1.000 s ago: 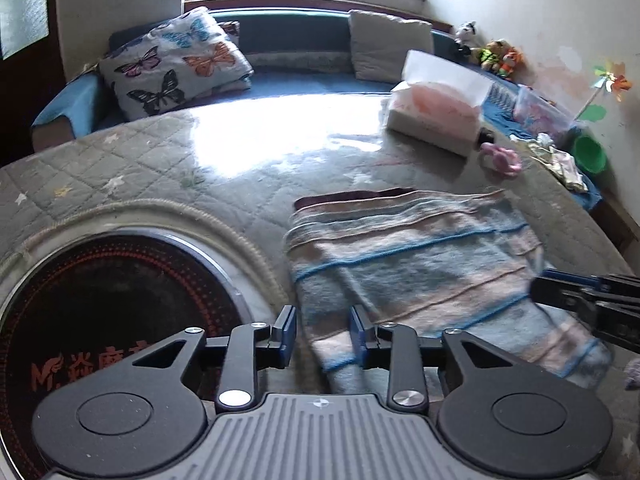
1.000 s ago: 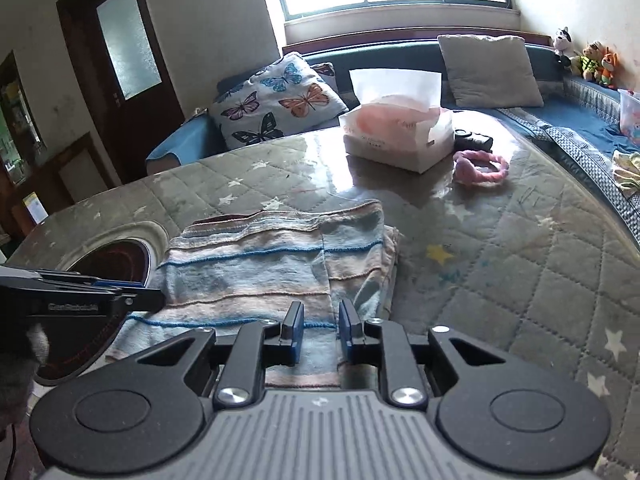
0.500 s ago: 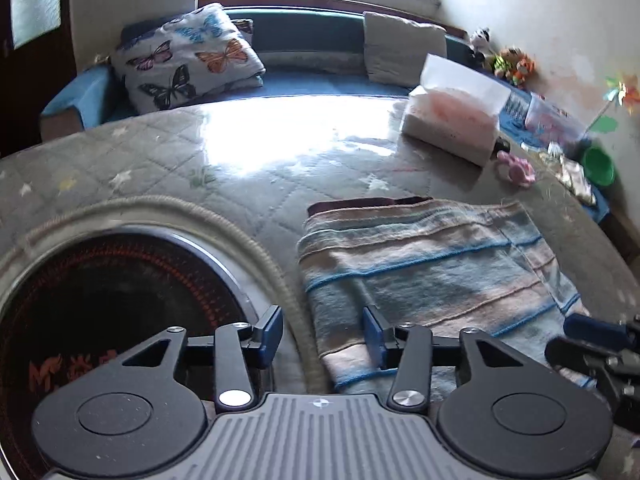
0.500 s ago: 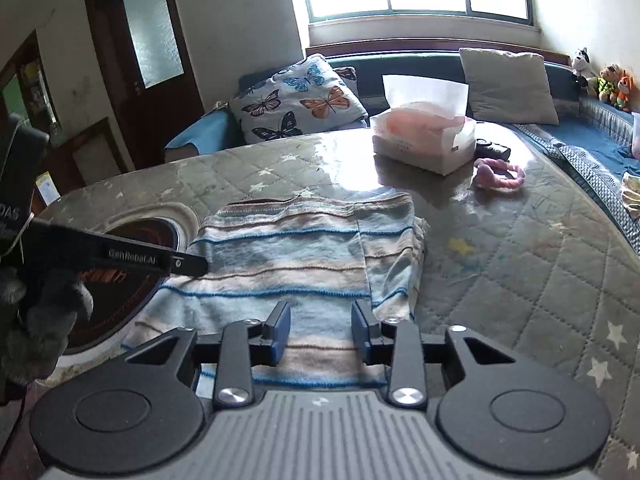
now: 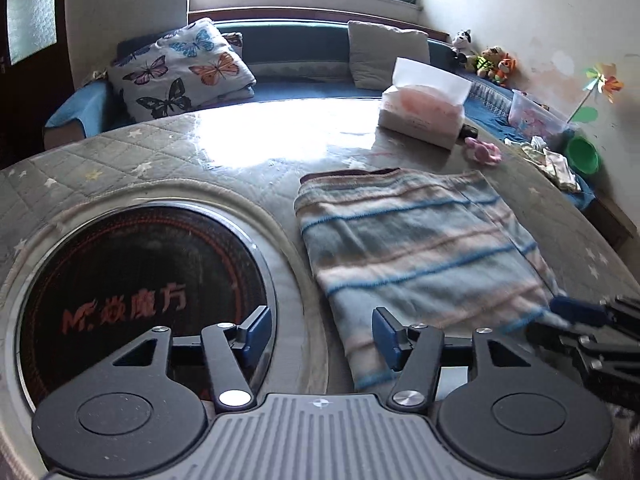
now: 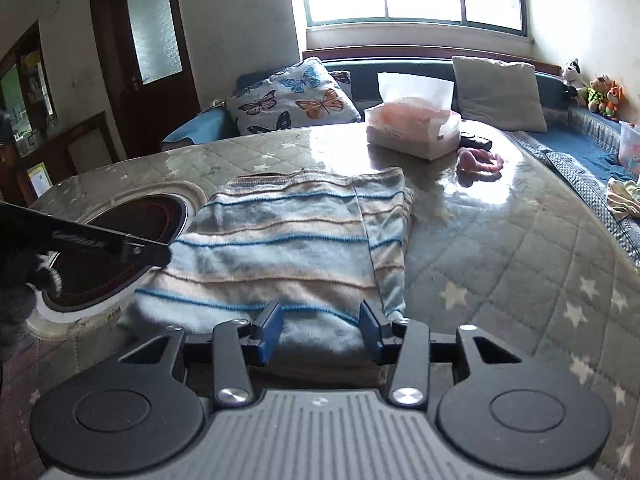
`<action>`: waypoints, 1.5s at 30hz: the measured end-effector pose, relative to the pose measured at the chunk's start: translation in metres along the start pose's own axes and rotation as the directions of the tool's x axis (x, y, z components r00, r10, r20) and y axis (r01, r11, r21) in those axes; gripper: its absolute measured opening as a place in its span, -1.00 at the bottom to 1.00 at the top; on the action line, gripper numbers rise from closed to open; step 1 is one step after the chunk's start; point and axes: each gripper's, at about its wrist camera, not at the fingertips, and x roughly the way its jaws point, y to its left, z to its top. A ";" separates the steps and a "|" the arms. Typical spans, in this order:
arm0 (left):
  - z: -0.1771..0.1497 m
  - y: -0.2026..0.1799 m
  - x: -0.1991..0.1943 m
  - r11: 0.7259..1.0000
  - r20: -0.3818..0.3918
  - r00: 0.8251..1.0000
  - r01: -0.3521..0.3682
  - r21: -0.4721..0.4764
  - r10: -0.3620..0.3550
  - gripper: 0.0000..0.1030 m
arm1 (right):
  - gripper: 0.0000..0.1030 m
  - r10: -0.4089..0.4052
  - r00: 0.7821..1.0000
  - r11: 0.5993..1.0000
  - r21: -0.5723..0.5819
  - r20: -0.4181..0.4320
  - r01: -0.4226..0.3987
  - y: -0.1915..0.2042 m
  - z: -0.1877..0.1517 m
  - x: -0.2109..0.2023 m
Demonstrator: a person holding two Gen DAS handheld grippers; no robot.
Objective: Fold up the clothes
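A striped blue, pink and white garment [image 5: 416,248] lies folded flat on the quilted table [image 5: 240,160]; it also shows in the right wrist view [image 6: 288,248]. My left gripper [image 5: 320,334] is open and empty, over the garment's near left corner. My right gripper [image 6: 320,330] is open and empty, over the garment's near edge. The right gripper's fingertips [image 5: 576,312] show at the garment's near right corner in the left wrist view. The left gripper's fingers [image 6: 120,246] show at the garment's left edge in the right wrist view.
A round black cooktop [image 5: 132,292] is set into the table left of the garment. A tissue box [image 5: 424,114], a pink item [image 5: 484,152] and a dark object lie at the far right. A sofa with a butterfly cushion [image 5: 180,68] stands behind the table.
Both grippers have opened wider and pulled back toward the garment's near edge. The garment lies flat and has not moved.
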 end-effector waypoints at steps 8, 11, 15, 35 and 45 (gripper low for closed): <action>-0.022 -0.001 -0.029 1.000 0.029 0.999 0.015 0.012 -0.015 0.46 | -0.14 -0.012 1.000 0.999 0.030 0.015 0.011 0.000 -0.006 -0.008; -0.030 -0.002 -0.039 1.000 0.044 0.999 0.022 0.013 -0.022 0.61 | -0.02 -0.014 1.000 0.999 0.029 0.020 0.013 0.004 -0.005 -0.013; -0.039 -0.004 -0.049 0.999 0.062 0.998 0.028 0.022 -0.029 0.82 | 0.12 -0.017 1.000 1.000 0.014 0.025 0.016 0.010 -0.010 -0.022; -0.079 -0.012 -0.075 0.999 0.050 0.999 0.011 0.043 -0.013 1.00 | 0.78 -0.058 0.998 0.998 0.031 0.021 0.058 0.030 -0.047 -0.053; -0.096 -0.011 -0.085 0.998 0.048 0.999 -0.025 0.054 0.022 1.00 | 1.00 -0.109 0.994 0.994 0.007 0.025 0.109 0.044 -0.060 -0.063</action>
